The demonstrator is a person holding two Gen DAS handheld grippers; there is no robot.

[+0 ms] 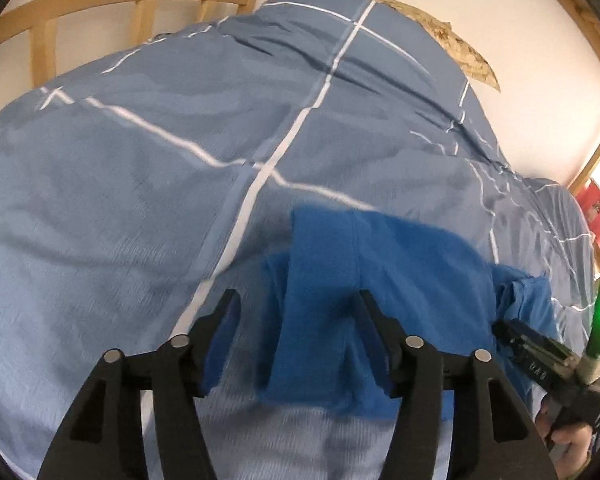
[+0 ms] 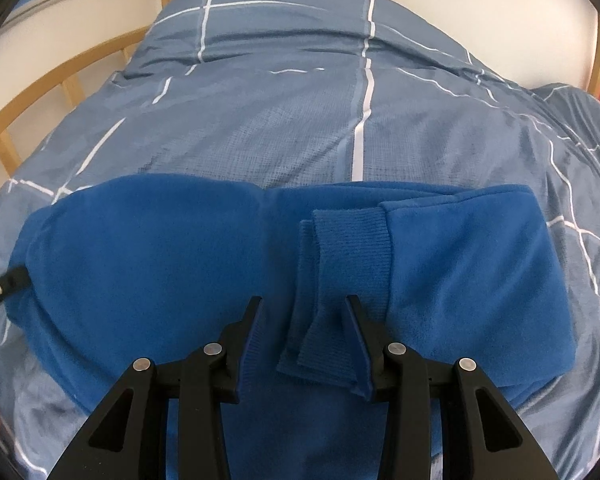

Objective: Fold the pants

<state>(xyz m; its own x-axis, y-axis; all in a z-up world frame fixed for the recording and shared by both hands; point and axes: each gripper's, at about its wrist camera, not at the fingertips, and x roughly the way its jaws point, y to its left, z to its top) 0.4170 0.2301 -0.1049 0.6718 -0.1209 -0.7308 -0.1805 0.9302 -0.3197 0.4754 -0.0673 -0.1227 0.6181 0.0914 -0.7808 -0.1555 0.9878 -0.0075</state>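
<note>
The blue pants [image 2: 148, 264] lie folded on the bed's checked duvet [image 2: 284, 112], long axis running left to right across my view, ribbed cuffs [image 2: 339, 272] turned toward me; a wooden bed frame [image 1: 44, 36] borders the duvet. My left fingers [image 1: 296, 300] and right fingers [image 2: 301, 304] stand apart, straddling pant fabric.

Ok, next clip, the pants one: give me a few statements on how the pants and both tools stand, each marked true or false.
1. The pants are bright blue fleece. True.
2. They lie on a bare wooden table. False: they lie on a blue checked duvet.
3. The right tool has its jaws apart around a ribbed cuff. True.
4. The left tool is clamped shut on nothing. False: its jaws stand open, with blue fabric between them.
</note>
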